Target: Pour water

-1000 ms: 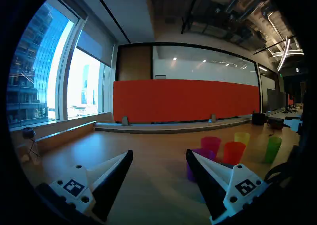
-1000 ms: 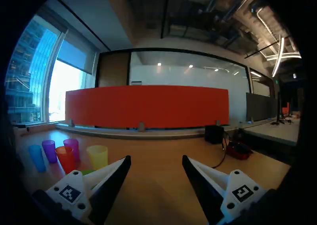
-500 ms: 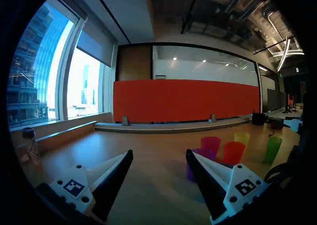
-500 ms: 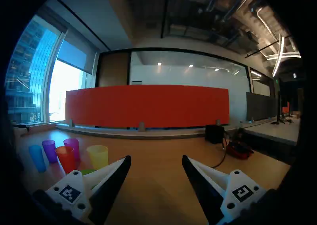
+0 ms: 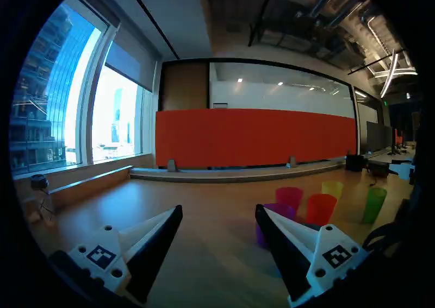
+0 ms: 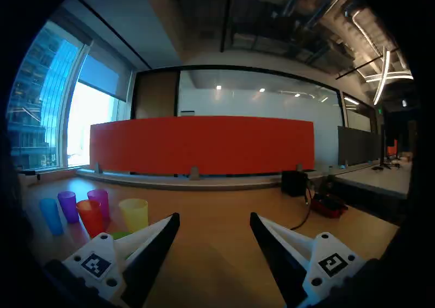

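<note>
Plastic cups crowd one patch of the wooden table [image 5: 201,199], and that crowding is your hazard.

In the left gripper view, the purple cup [image 5: 281,208] stands just beyond the finger on the right of the picture and is partly hidden by it. The magenta cup [image 5: 289,195], orange cup [image 5: 321,208], yellow cup [image 5: 332,189] and green cup [image 5: 374,203] are packed close around it. Reach for any one and a wide-spread finger is likely to clip a neighbour. Cups this light would probably tip or skate, taking whatever they hold with them. Whether any cup holds water cannot be told from here. Your left gripper [image 5: 217,221] hangs low over the table, fingers well apart, gripping nothing and touching no cup.

In the right gripper view, the same cluster sits off to the left, with the blue cup [image 6: 50,215] outermost. The yellow one is nearest the finger on that side, and a sliver of green shows low beside that finger. Swing in from here and the yellow cup is the one you would most likely strike first. To the right, a black cable [image 6: 305,210] and a red item [image 6: 328,204] lie on the same table, and a spill running that way could reach them. Your right gripper [image 6: 213,229] is also spread wide and empty, well short of the cups.
</note>
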